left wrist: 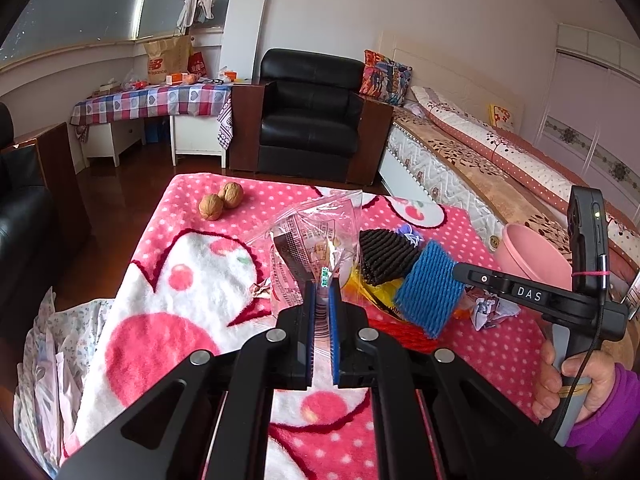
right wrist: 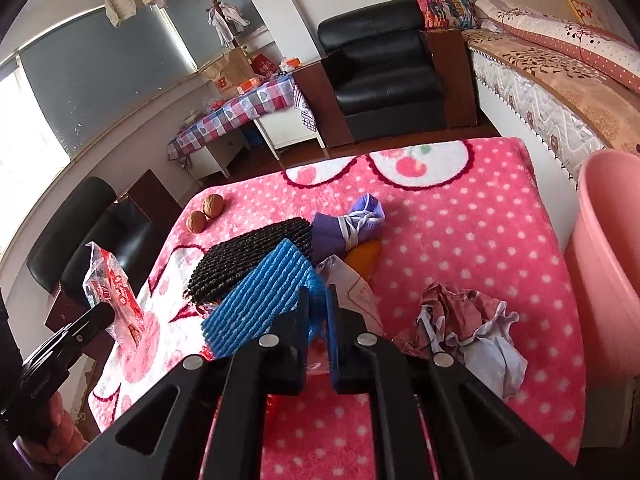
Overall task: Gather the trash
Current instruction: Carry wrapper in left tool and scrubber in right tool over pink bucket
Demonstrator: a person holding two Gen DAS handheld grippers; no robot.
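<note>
1. Left wrist view: left gripper (left wrist: 323,286) has its jaws pinching a clear plastic wrapper (left wrist: 310,240); the wrapper stands up just ahead of the jaw tips, lifted off the pink blanket (left wrist: 192,280) on the table.
2. Same view, right of the jaws: blue foam net (left wrist: 428,292) and black foam net (left wrist: 384,256) hang close together, held up by the right gripper (left wrist: 460,270), which comes in from the right. A hand (left wrist: 568,376) holds its handle. Pink bin (left wrist: 532,256) sits beyond it, past the table edge.
3. Far ahead-left of the jaws: two walnuts (left wrist: 221,201). They look whole, so probably not trash.
4. Right wrist view: right gripper (right wrist: 318,300) has its jaws pressed together on the edge of the blue foam net (right wrist: 260,296); the black foam net (right wrist: 252,256) lies against it, ahead-left. I can't tell if the black one is clamped too.
5. Ahead of the jaws: purple bundle (right wrist: 348,224) and an orange scrap (right wrist: 364,260). Right of the jaws: crumpled paper (right wrist: 464,320). Far right: pink bin (right wrist: 600,264).
6. Step, my read: both grips loaded, carry phase pending.
7. Next move calls for swinging right to above the bin, then spreading the jaws. Foam is light and may snag on the pads.
</note>
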